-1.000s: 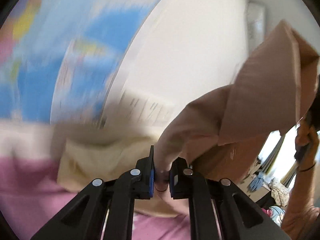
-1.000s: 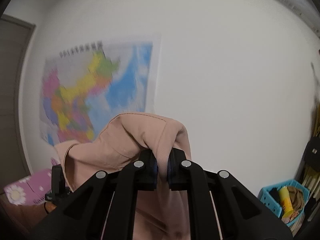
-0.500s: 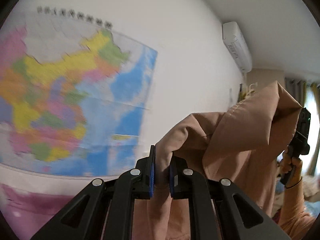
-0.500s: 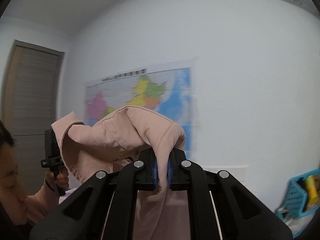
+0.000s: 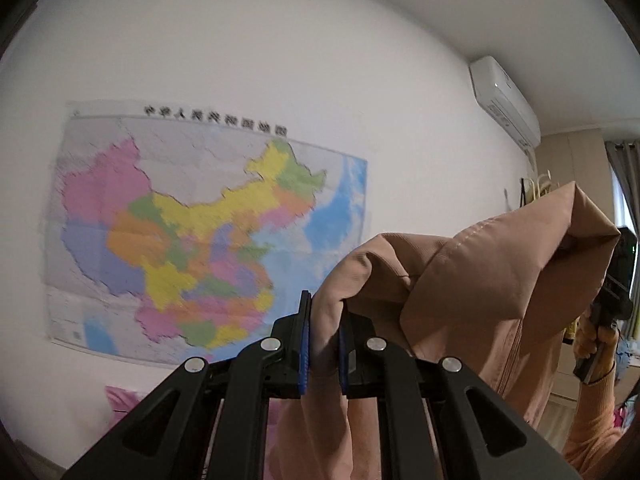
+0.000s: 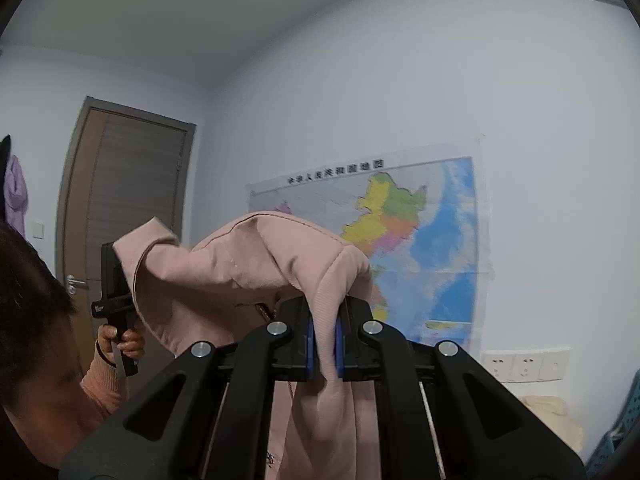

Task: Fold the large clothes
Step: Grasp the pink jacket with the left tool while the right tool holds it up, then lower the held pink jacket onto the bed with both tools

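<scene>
Left wrist: pink garment [image 5: 472, 280] stretched sideways between both grippers, hanging down.

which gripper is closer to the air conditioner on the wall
Right, as far as I can judge. In the left wrist view the air conditioner hangs on the far right, above the right gripper; the left gripper sits further over, below the map.

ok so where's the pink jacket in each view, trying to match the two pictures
Left wrist: the pink jacket fills the lower right, pinched in the left claw.
Right wrist: the jacket sits centre-left, pinched in the right claw.
Shared landmark: the wall map, left in the left view, right of centre in the right view.
</scene>
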The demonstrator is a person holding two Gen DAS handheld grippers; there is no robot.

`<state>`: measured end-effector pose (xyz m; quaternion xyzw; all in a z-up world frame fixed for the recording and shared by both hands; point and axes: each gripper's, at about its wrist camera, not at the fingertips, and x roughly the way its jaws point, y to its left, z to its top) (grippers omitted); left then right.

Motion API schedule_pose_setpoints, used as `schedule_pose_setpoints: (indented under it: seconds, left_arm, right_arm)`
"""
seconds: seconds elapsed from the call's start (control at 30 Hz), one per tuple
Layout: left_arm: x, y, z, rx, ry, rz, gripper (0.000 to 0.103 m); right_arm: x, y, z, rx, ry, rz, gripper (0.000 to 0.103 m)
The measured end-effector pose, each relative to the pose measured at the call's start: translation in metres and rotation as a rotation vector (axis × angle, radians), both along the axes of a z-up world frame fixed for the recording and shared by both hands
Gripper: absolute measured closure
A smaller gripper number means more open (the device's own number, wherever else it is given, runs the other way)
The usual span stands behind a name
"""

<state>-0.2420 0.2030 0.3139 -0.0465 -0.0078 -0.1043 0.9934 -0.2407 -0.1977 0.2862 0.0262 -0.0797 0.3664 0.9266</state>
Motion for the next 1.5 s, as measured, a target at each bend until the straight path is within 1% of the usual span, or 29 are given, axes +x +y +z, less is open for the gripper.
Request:
schedule_pose_setpoints:
  seconds: [0.03, 0.1, 0.17, 0.2, 0.3, 0.33, 0.4, 0.47, 0.5, 0.57, 0.6, 0.63, 0.7, 0.77, 0.87, 0.9, 0.97, 1.0, 1.07, 1.1, 1.13, 1.17, 1.2, 1.27, 1.3, 1.37, 1.4, 1.43, 1.5]
  left_arm:
    - [-0.006, 0.001, 0.006, 0.006, -0.001, 0.025, 0.093]
    - [-0.011, -0.001, 0.014, 0.042, -0.011, 0.079, 0.093]
    - [0.001, -0.004, 0.017, 0.084, 0.012, 0.131, 0.093]
    - [0.016, -0.007, 0.016, 0.098, 0.043, 0.155, 0.093]
    - [0.080, 0.005, -0.004, 0.110, 0.184, 0.200, 0.093]
    - [0.115, 0.012, -0.021, 0.106, 0.257, 0.216, 0.093]
    - [0.166, 0.026, -0.056, 0.084, 0.371, 0.230, 0.093]
    - [0.229, 0.038, -0.112, 0.082, 0.522, 0.237, 0.093]
    - [0.247, 0.042, -0.130, 0.081, 0.560, 0.232, 0.093]
    - [0.294, 0.053, -0.186, 0.054, 0.676, 0.247, 0.093]
    - [0.309, 0.057, -0.204, 0.037, 0.712, 0.245, 0.093]
    - [0.329, 0.062, -0.230, 0.024, 0.766, 0.247, 0.093]
    - [0.352, 0.068, -0.260, 0.011, 0.820, 0.245, 0.093]
    - [0.373, 0.076, -0.283, -0.006, 0.866, 0.229, 0.093]
    - [0.392, 0.088, -0.296, -0.037, 0.906, 0.216, 0.092]
    - [0.397, 0.091, -0.298, -0.042, 0.914, 0.223, 0.091]
    - [0.408, 0.096, -0.302, -0.038, 0.925, 0.245, 0.084]
    - [0.414, 0.096, -0.306, -0.023, 0.927, 0.258, 0.077]
    - [0.421, 0.097, -0.315, 0.018, 0.946, 0.295, 0.064]
    - [0.420, 0.097, -0.319, 0.028, 0.959, 0.296, 0.055]
    - [0.420, 0.097, -0.321, 0.029, 0.963, 0.290, 0.052]
    - [0.416, 0.095, -0.323, 0.036, 0.961, 0.276, 0.052]
    - [0.412, 0.092, -0.323, 0.055, 0.951, 0.259, 0.052]
    - [0.404, 0.088, -0.320, 0.099, 0.929, 0.252, 0.044]
    - [0.401, 0.085, -0.317, 0.112, 0.920, 0.252, 0.042]
    - [0.393, 0.078, -0.311, 0.133, 0.891, 0.219, 0.042]
    - [0.389, 0.074, -0.309, 0.145, 0.880, 0.200, 0.039]
    - [0.387, 0.071, -0.308, 0.151, 0.876, 0.194, 0.036]
    - [0.386, 0.066, -0.311, 0.165, 0.879, 0.185, 0.036]
  right_arm:
    - [-0.001, 0.004, 0.002, -0.006, -0.007, -0.002, 0.095]
    - [0.012, 0.007, 0.001, 0.011, 0.028, 0.016, 0.094]
    - [0.039, 0.009, -0.007, 0.031, 0.090, 0.017, 0.093]
    - [0.055, 0.009, -0.013, 0.044, 0.131, 0.026, 0.092]
    - [0.135, 0.024, -0.049, 0.045, 0.324, 0.026, 0.091]
    - [0.155, 0.030, -0.059, 0.038, 0.371, 0.020, 0.091]
    - [0.215, 0.046, -0.103, 0.026, 0.527, 0.023, 0.091]
    - [0.254, 0.062, -0.139, -0.015, 0.615, -0.023, 0.091]
    - [0.282, 0.073, -0.166, -0.038, 0.688, -0.023, 0.091]
    - [0.319, 0.086, -0.201, -0.082, 0.767, -0.067, 0.091]
    - [0.336, 0.091, -0.221, -0.094, 0.816, -0.072, 0.091]
    - [0.356, 0.098, -0.243, -0.128, 0.864, -0.101, 0.091]
    - [0.389, 0.104, -0.278, -0.140, 0.942, -0.139, 0.091]
    - [0.404, 0.103, -0.297, -0.134, 0.983, -0.160, 0.092]
    - [0.420, 0.097, -0.306, -0.076, 1.016, -0.150, 0.092]
    - [0.424, 0.097, -0.307, -0.082, 1.016, -0.181, 0.092]
    - [0.430, 0.099, -0.314, -0.094, 1.028, -0.210, 0.092]
    - [0.433, 0.101, -0.319, -0.107, 1.037, -0.227, 0.091]
    - [0.437, 0.104, -0.330, -0.132, 1.058, -0.284, 0.078]
    - [0.440, 0.103, -0.331, -0.138, 1.061, -0.307, 0.069]
    - [0.439, 0.103, -0.331, -0.141, 1.057, -0.322, 0.061]
    - [0.438, 0.105, -0.331, -0.154, 1.049, -0.348, 0.059]
    - [0.430, 0.109, -0.327, -0.188, 1.025, -0.384, 0.058]
    - [0.416, 0.123, -0.313, -0.242, 0.948, -0.417, 0.057]
    - [0.403, 0.135, -0.302, -0.270, 0.881, -0.424, 0.055]
    - [0.390, 0.158, -0.287, -0.287, 0.810, -0.408, 0.054]
    - [0.381, 0.174, -0.280, -0.292, 0.774, -0.388, 0.048]
    - [0.377, 0.186, -0.277, -0.298, 0.762, -0.358, 0.044]
    - [0.380, 0.223, -0.282, -0.351, 0.773, -0.242, 0.044]
